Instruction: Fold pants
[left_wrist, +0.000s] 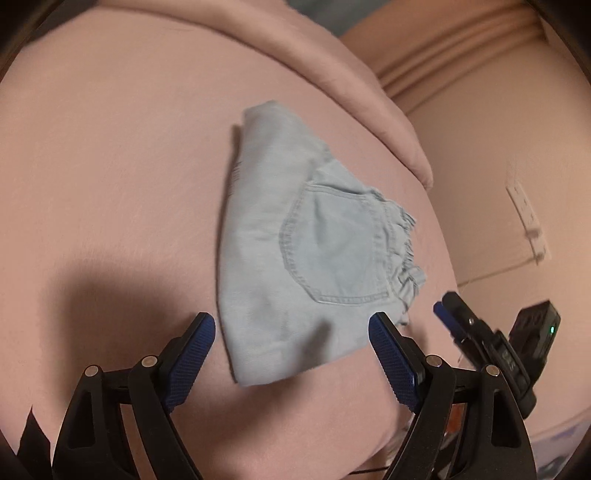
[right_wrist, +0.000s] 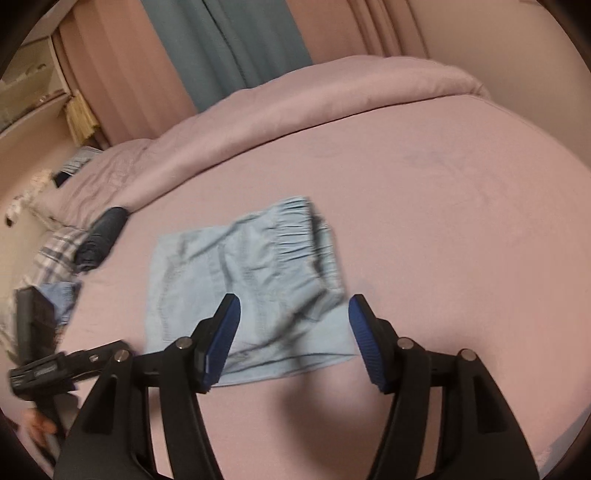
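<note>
A pair of light blue denim pants (left_wrist: 295, 243) lies folded into a compact bundle on the pink bed sheet (left_wrist: 110, 166), a back pocket facing up and the gathered waistband at the right. In the right wrist view the pants (right_wrist: 243, 284) lie flat with the elastic waistband at the far side. My left gripper (left_wrist: 291, 325) is open and empty, hovering over the bundle's near edge. My right gripper (right_wrist: 291, 314) is open and empty above the near part of the pants. The right gripper also shows in the left wrist view (left_wrist: 454, 310), to the right of the pants.
A rolled pink duvet (right_wrist: 314, 96) runs along the far side of the bed. A dark rolled garment (right_wrist: 103, 236) and plaid cloth (right_wrist: 55, 251) lie at the left. Curtains (right_wrist: 229, 48) hang behind. A wall socket (left_wrist: 524, 210) is on the right wall.
</note>
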